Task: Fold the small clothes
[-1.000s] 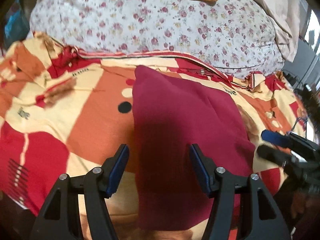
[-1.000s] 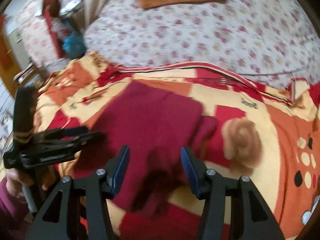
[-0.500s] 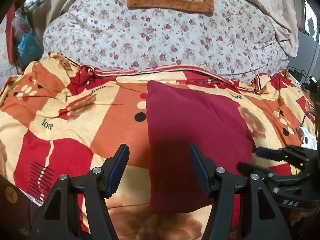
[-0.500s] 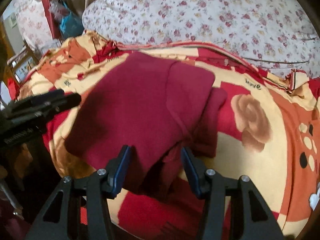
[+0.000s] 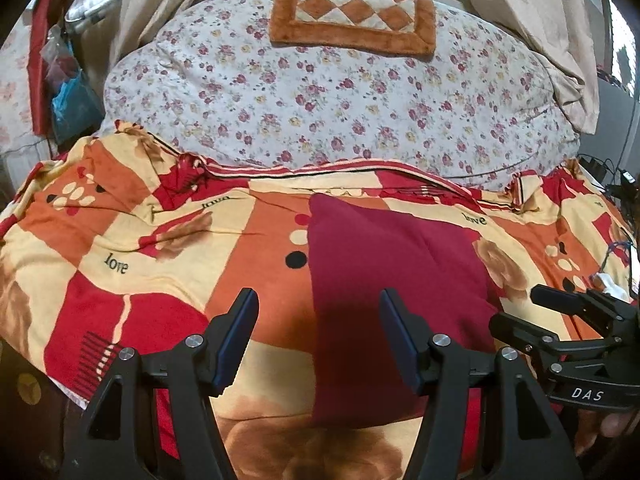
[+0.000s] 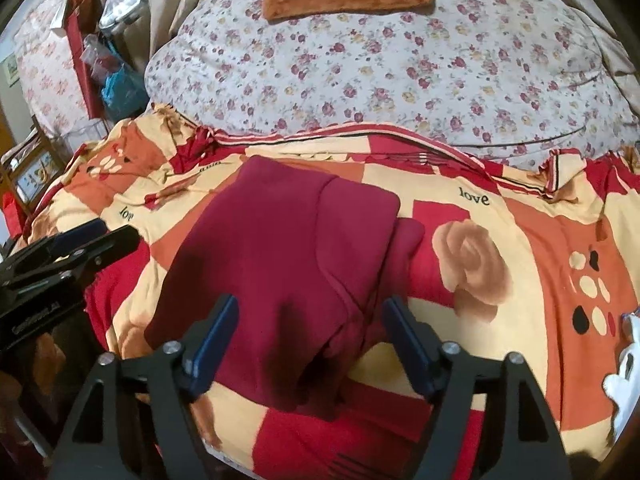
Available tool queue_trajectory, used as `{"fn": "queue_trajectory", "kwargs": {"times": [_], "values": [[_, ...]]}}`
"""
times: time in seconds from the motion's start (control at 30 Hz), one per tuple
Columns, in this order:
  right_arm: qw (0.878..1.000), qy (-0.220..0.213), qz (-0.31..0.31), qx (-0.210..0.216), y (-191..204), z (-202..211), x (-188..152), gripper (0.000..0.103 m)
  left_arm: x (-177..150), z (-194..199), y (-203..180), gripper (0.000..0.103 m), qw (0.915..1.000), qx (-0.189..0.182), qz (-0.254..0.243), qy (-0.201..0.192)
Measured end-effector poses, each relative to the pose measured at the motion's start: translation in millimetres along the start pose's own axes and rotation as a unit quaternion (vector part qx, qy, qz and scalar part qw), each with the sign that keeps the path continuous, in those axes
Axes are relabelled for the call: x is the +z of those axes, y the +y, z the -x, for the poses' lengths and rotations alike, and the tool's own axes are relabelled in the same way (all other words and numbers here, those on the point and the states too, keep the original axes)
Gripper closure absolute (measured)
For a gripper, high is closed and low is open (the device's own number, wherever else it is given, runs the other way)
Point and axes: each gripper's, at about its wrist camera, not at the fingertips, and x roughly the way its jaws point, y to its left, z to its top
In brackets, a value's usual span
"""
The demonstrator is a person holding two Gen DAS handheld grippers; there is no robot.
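A dark red garment (image 5: 396, 280) lies folded flat on the patterned bedspread; in the right wrist view (image 6: 288, 256) its layers overlap, with a sleeve end poking out on the right. My left gripper (image 5: 318, 312) is open and empty, held above the garment's near left edge. My right gripper (image 6: 310, 320) is open and empty above the garment's near end. The right gripper also shows at the right edge of the left wrist view (image 5: 560, 320), and the left gripper at the left of the right wrist view (image 6: 84, 244).
The red, orange and cream bedspread (image 5: 160, 272) covers the bed. A floral quilt (image 5: 328, 96) is heaped behind, with an orange checked mat (image 5: 352, 12) on top. Bags and clutter (image 6: 112, 76) stand at the far left. Cables (image 5: 612, 184) lie at the right edge.
Both grippers have drawn back and up from the garment, so more of the bed shows. The garment lies still, folded. Both grippers stay open.
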Motion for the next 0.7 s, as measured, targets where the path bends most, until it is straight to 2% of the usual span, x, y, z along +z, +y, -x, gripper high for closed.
{"fn": "queue_trajectory", "kwargs": {"times": [0.27, 0.7], "values": [[1.000, 0.011, -0.008, 0.002, 3.2, -8.5, 0.3, 0.016, 0.8, 0.6, 2.5, 0.061, 0.9999, 0.016, 0.000, -0.004], [1.000, 0.014, -0.006, 0.000, 5.4, -11.2, -0.3, 0.014, 0.4, -0.5, 5.3, 0.060, 0.9999, 0.015, 0.002, -0.003]]}}
